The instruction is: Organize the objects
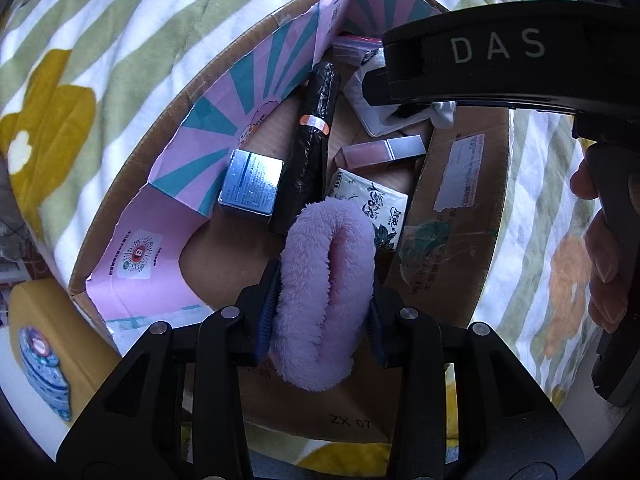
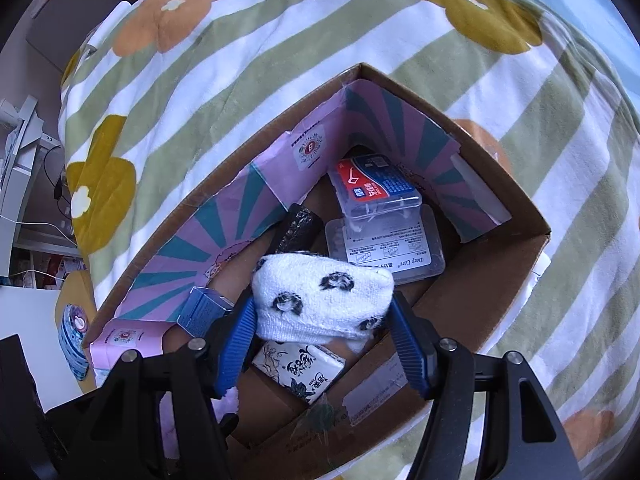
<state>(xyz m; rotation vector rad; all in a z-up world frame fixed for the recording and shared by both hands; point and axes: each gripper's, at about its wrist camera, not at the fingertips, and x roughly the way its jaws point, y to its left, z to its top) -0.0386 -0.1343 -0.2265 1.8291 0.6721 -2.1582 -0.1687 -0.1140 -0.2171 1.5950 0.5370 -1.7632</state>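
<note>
A blanket point(image 2: 248, 80) with green and white stripes and yellow and orange flowers fills the upper part of both frames, and an open cardboard box point(image 2: 516, 236) sits on it at the centre. In the right wrist view a white desk edge with cables shows at the far left. A pink and teal paper liner point(image 1: 224, 120) stands along the box's left and far walls.

The left gripper point(image 1: 320, 312), low in the frame's centre, is clenched on a fluffy lilac scrunchie point(image 1: 324, 288), an oval ring squeezed narrow, its long axis running from the bottom toward the middle of the frame, over the near edge of the box.

The right gripper point(image 2: 324, 316) grasps a rolled white sock point(image 2: 320, 300) with dark fuzzy spots, lying crosswise between the blue fingers point(image 2: 236, 344), above the box's middle.

Inside the box: a black wrapped roll point(image 1: 316, 136) pointing toward the far corner, a small blue carton point(image 1: 252, 184) just left of it, a pink lip gloss tube point(image 1: 384, 152), a tissue packet point(image 2: 300, 368), and two clear plastic cases point(image 2: 380, 188) stacked at the far corner
</note>
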